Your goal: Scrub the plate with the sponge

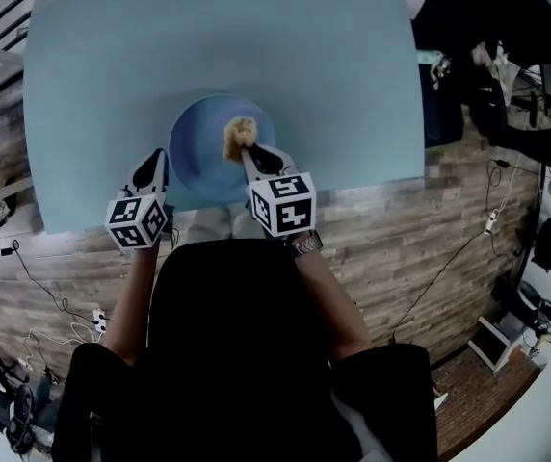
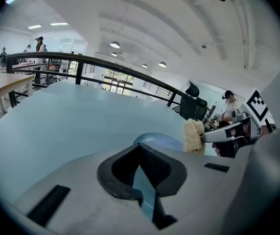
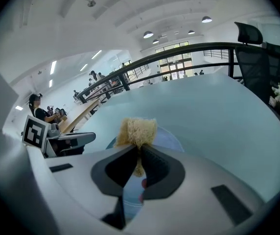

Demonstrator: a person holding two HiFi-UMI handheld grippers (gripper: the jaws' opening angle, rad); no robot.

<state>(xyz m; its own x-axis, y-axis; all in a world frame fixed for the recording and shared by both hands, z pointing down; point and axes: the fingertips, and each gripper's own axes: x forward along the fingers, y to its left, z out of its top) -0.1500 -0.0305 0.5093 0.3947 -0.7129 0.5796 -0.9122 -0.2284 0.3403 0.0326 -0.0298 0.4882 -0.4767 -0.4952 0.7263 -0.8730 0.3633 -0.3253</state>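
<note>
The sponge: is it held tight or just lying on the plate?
Held. The right gripper has its jaws shut on the sponge, over the plate.

A pale blue table (image 1: 112,85) stands on plank flooring (image 1: 420,229), black office chair (image 3: 250,58) beyond.

The left gripper (image 1: 159,156) reaches forward at the person's left, jaws pressed together on the plate (image 1: 201,128) rim; the right gripper (image 1: 246,152) angles inward beside it, jaws clamped on the sponge (image 1: 240,135); both forearms extend ahead of the torso, the marker cubes facing up.
</note>
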